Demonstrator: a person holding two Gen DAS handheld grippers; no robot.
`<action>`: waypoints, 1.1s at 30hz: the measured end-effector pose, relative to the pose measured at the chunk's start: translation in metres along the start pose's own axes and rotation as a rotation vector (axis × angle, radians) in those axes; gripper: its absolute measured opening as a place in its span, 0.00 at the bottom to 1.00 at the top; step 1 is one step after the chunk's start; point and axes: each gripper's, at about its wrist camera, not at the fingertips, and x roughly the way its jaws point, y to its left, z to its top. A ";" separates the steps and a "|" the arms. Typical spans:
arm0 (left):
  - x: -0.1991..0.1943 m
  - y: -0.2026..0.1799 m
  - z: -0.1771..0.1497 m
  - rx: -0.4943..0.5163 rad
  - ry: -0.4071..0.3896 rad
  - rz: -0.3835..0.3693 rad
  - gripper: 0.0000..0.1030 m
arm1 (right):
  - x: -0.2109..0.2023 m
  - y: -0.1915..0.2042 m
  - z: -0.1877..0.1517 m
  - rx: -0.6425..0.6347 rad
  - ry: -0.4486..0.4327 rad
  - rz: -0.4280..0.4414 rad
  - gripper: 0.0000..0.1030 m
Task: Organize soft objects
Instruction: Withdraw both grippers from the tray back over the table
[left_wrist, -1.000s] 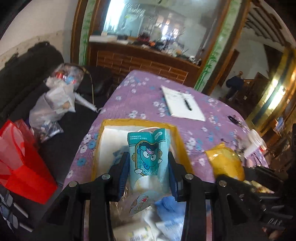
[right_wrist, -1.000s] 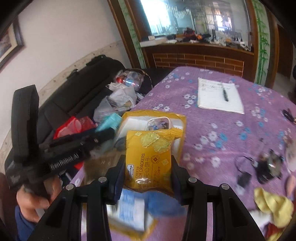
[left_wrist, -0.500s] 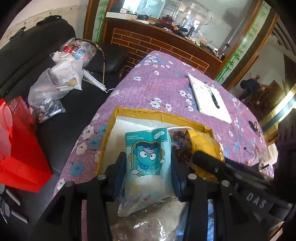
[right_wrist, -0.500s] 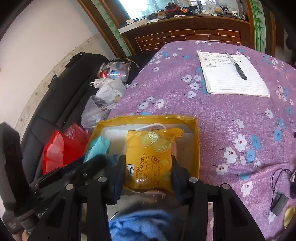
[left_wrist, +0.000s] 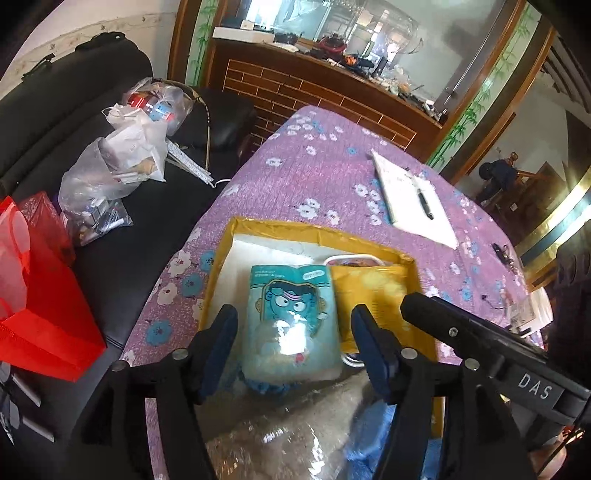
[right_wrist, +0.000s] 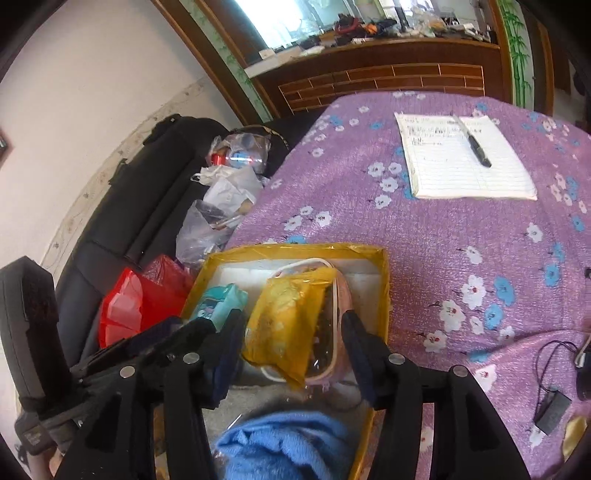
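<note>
While both pairs of fingers stand apart with nothing between them touching, the left gripper (left_wrist: 291, 332) straddles 1 teal snack pouch (left_wrist: 293, 314) and the right gripper (right_wrist: 291, 339) straddles 1 yellow cracker pouch (right_wrist: 286, 321), both lying in the 1 yellow box (right_wrist: 384, 280) on the purple desk (right_wrist: 424, 229). Each pouch looks light, puffy, crinkly and probably slick, with fragile contents, so a gentle pinch across the side edges or top seam seems safest.

We see a home living room: black sofa (left_wrist: 110, 122) beside the floral-clothed worktop (left_wrist: 325, 173), wooden sideboard (left_wrist: 314, 92) behind it.
</note>
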 end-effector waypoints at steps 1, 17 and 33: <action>-0.005 -0.001 -0.001 -0.001 -0.008 -0.005 0.61 | -0.007 0.000 -0.003 -0.001 -0.008 0.009 0.57; -0.072 -0.088 -0.086 0.091 -0.106 -0.136 0.67 | -0.122 -0.037 -0.108 0.028 -0.073 0.066 0.57; -0.040 -0.228 -0.219 0.411 0.014 -0.260 0.68 | -0.319 -0.261 -0.201 0.484 -0.430 -0.155 0.67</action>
